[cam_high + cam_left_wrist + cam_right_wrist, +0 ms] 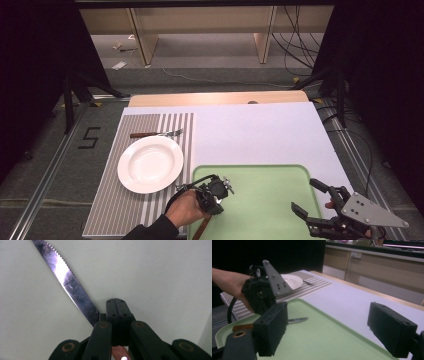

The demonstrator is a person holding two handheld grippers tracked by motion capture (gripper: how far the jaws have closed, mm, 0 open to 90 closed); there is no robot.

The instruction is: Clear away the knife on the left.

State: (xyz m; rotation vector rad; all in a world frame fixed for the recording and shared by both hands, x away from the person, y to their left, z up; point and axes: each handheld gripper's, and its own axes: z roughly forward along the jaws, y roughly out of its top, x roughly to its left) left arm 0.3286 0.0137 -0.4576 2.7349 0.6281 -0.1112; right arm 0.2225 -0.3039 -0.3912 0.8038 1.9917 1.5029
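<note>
We've got the left gripper (216, 196) clamped on the knife (67, 285) over the green tray (270, 200). Right gripper (314, 199) gapes wide, empty, near right

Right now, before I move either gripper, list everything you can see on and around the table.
knife: one, serrated steel blade, brown handle, on the tray's left part, handle clamped in the left gripper
tray: one, light green, near right of the table
plate: one, white, on the placemat
fork: one, brown handle, beyond the plate
placemat: one, grey-white striped, table's left side
white sheet: one, across the table
left gripper: black, shut on the knife
right gripper: black, jaws apart over the tray's right edge
hand: holds the left gripper
</note>
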